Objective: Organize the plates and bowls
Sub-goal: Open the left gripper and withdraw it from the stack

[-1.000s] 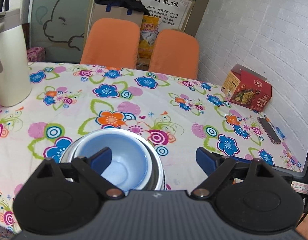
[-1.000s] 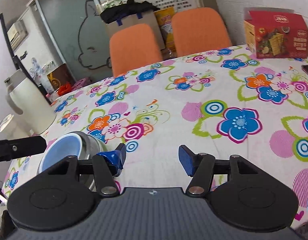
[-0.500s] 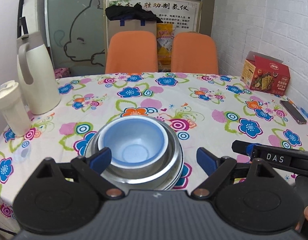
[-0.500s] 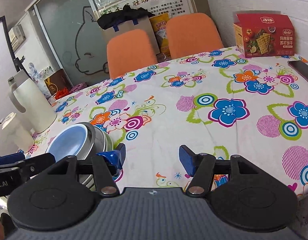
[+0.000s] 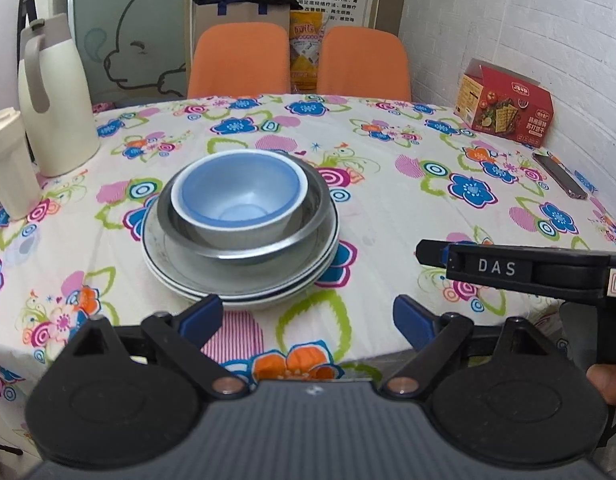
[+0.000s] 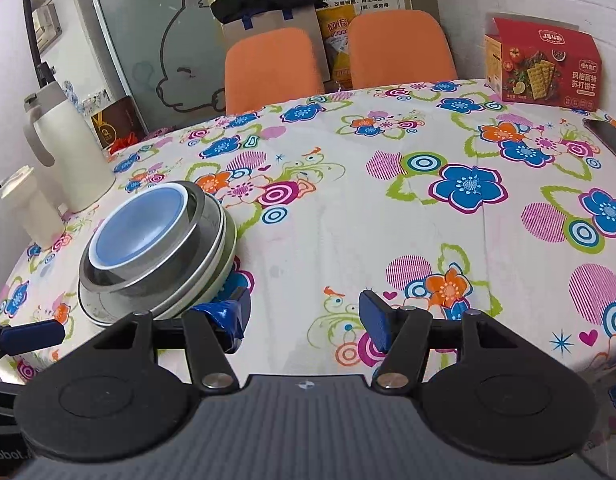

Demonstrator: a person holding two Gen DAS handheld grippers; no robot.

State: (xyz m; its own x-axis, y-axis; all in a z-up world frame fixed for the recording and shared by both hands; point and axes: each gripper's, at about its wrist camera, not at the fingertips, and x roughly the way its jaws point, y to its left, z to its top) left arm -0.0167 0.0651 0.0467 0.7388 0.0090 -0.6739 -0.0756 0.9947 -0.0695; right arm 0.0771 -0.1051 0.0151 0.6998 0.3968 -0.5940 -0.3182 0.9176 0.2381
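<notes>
At frame centre on the desk [image 5: 387,208], blue bowl [image 5: 238,196] nested in steel bowl [image 5: 248,240] on plates [image 5: 244,292]; left hand-held gripper [image 5: 304,316] and right hand-held gripper [image 6: 304,316] both spread apart, empty.

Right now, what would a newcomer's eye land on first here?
The nested stack at the table's near left: a blue bowl inside a steel bowl on white plates. Then the loud flowered tablecloth, with a red cracker box far right. Both grippers, left gripper and right gripper, hang open and empty.
</notes>
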